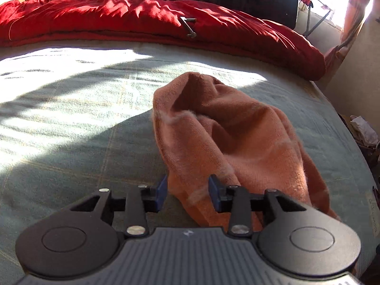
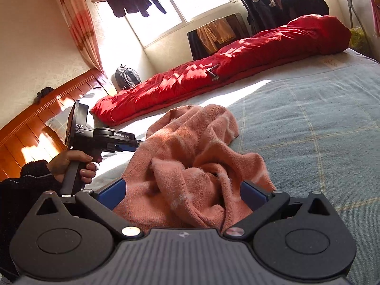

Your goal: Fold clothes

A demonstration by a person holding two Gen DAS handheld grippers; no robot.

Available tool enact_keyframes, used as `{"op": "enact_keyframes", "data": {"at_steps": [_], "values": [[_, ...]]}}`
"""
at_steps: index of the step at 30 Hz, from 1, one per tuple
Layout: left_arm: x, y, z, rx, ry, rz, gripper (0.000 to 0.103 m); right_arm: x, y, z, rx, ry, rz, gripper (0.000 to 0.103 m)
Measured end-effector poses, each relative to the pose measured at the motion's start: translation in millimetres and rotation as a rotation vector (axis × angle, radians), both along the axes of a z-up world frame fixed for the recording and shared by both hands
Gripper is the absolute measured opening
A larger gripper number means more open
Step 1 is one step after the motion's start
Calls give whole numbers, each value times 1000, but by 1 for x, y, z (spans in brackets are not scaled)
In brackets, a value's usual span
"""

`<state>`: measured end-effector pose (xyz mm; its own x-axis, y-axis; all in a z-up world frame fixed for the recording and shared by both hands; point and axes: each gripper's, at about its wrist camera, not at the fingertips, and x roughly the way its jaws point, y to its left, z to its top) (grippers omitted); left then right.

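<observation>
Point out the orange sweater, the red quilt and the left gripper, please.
orange sweater [image 2: 190, 156]: right wrist view, on the crumpled knit middle.
red quilt [image 1: 133, 16]: left wrist view, on its sunlit top.
left gripper [image 1: 187, 193]: left wrist view, midway between the blue fingertips, jaws apart around the sweater's edge.

Your left gripper [image 1: 187, 190] is matte black, with two round discs flanking a ribbed grey centre plate that carries a small white logo. Silver rivets pin its black linkage bars, and the fingers [image 1: 215, 190] end in blue pads. Your right gripper [image 2: 181, 193] has the same build. Seen from the right wrist, the left unit shows white "DAS" and "GenRobot.AI" lettering, and your left hand [image 2: 73, 163] emerges from a fuzzy black sleeve [image 2: 26, 180]
</observation>
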<state>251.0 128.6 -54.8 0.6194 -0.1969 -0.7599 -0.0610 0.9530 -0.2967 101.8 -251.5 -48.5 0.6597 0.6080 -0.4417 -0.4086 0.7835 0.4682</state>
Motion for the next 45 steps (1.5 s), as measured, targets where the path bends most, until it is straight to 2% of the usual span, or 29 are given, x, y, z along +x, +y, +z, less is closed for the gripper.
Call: {"op": "enact_keyframes", "data": {"at_steps": [5, 15, 18, 19, 20, 23, 28, 31, 32, 34, 38, 41, 42, 44, 45], "values": [[-34, -2, -16, -185, 44, 25, 38, -19, 6, 4, -4, -5, 10, 103], [-71, -1, -33, -435, 28, 108, 38, -45, 6, 8, -7, -9, 10, 103], [-79, 1, -34, -517, -3, 106, 49, -46, 4, 7, -9, -4, -2, 103], [-80, -1, -34, -536, -10, 102, 49, -46, 3, 7, -7, -1, -5, 103], [-80, -3, -34, -537, -14, 94, 49, -45, 3, 6, -5, 2, -6, 103], [-74, -14, -38, -475, -8, 84, 49, -43, 6, 3, -11, 14, -7, 103], [-65, -15, -60, -585, 12, 124, 46, -44, 11, 0, -47, 10, 3, 103], [-64, -21, -65, -598, -12, 137, 46, -41, 13, -2, -62, 15, -2, 103], [-64, -23, -66, -595, -22, 145, 43, -40, 13, -3, -64, 21, -6, 103], [-64, -25, -64, -570, -41, 143, 19, -38, 14, -5, -62, 35, -7, 103], [-69, -26, -54, -529, -95, 157, 14, -38, 17, -6, -85, 34, -4, 103], [-65, -25, -59, -595, -75, 155, 14, -37, 19, -8, -92, 31, -4, 103], [-63, -26, -60, -592, -66, 156, 14, -36, 20, -8, -90, 33, 0, 103], [-64, -27, -57, -537, -66, 150, 13, -36, 22, -8, -94, 33, 7, 103], [-66, -26, -53, -493, -71, 150, 9, -37, 23, -7, -100, 29, 10, 103]]}}
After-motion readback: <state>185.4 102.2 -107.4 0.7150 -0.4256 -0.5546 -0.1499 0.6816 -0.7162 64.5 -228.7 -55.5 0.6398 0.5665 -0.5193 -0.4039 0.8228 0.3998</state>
